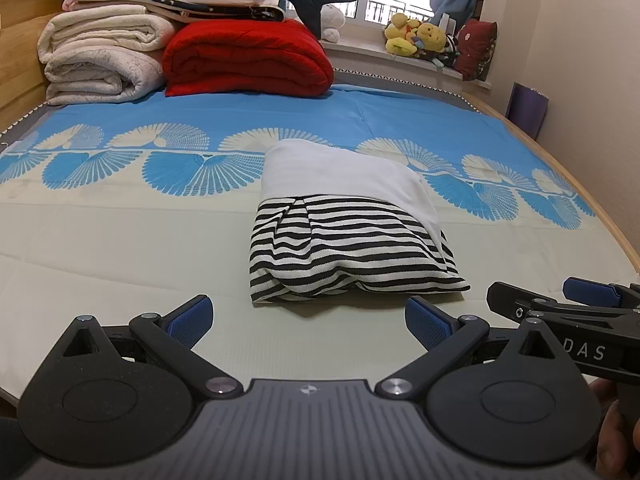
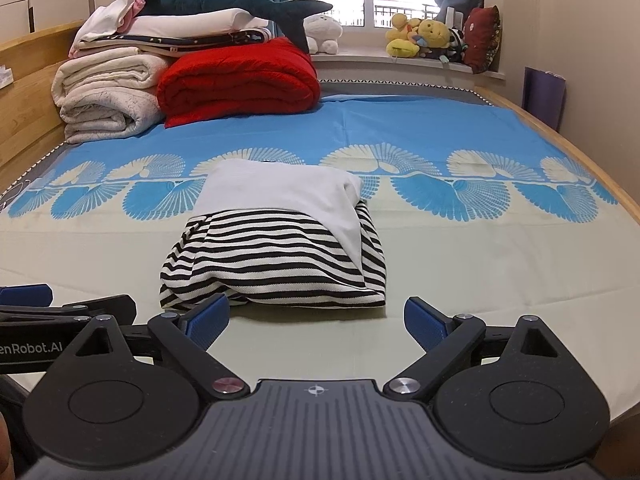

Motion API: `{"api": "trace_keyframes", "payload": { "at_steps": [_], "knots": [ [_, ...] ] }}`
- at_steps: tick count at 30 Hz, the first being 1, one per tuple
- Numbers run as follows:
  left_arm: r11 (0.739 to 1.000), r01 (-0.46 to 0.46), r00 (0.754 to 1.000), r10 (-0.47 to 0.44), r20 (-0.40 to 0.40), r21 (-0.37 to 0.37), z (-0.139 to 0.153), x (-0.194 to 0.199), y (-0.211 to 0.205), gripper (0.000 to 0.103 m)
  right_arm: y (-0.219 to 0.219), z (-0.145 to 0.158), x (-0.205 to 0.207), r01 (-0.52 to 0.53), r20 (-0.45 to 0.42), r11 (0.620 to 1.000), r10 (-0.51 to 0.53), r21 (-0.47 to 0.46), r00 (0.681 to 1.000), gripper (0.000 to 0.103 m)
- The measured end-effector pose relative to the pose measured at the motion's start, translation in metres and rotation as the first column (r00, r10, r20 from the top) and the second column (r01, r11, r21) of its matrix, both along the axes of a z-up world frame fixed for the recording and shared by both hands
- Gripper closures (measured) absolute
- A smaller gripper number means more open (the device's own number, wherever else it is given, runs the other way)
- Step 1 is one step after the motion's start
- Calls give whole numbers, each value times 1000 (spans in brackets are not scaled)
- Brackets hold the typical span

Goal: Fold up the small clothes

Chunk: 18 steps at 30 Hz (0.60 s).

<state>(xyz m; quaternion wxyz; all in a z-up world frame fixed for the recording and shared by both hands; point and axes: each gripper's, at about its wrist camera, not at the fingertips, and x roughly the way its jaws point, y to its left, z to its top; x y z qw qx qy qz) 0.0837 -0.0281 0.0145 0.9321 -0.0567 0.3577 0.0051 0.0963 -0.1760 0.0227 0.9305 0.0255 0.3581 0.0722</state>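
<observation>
A small garment [image 1: 344,236] lies folded into a compact bundle on the bed, white on its far half and black-and-white striped on its near half. It shows in the right wrist view too, garment [image 2: 280,252], just ahead and slightly left. My left gripper [image 1: 308,322] is open, low over the sheet, a short way in front of the bundle's near edge, with nothing between its blue pads. My right gripper [image 2: 318,322] is open as well, its left pad close to the striped hem. Each gripper appears at the edge of the other's view, the right gripper [image 1: 560,300] beside the left.
The bed sheet [image 1: 120,240] is pale near me and blue with fan patterns farther off. Folded blankets, white [image 1: 100,60] and red [image 1: 248,60], are stacked at the headboard with a plush shark on top. Stuffed toys [image 2: 424,38] sit on the windowsill. A wooden bed rim [image 2: 560,140] runs along the right.
</observation>
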Motion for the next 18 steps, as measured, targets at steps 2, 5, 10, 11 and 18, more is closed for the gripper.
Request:
{"api": "trace_keyframes", "payload": {
  "at_steps": [2, 5, 10, 11, 18],
  "knots": [
    [1000, 0, 1000, 0, 0, 0, 0, 0, 0, 1, 0, 0, 0, 0, 0, 1000, 0, 0, 1000, 9],
    [1000, 0, 1000, 0, 0, 0, 0, 0, 0, 1, 0, 0, 0, 0, 0, 1000, 0, 0, 1000, 9],
    [1000, 1, 1000, -1, 0, 0, 0, 0, 0, 1, 0, 0, 0, 0, 0, 1000, 0, 0, 1000, 10],
    [1000, 1, 1000, -1, 0, 1, 0, 0, 1, 1, 0, 0, 0, 0, -1, 1000, 0, 0, 1000, 10],
    [1000, 2, 1000, -2, 0, 1, 0, 0, 1, 1, 1, 0, 0, 1, 0, 1000, -1, 0, 1000, 10]
  ]
}}
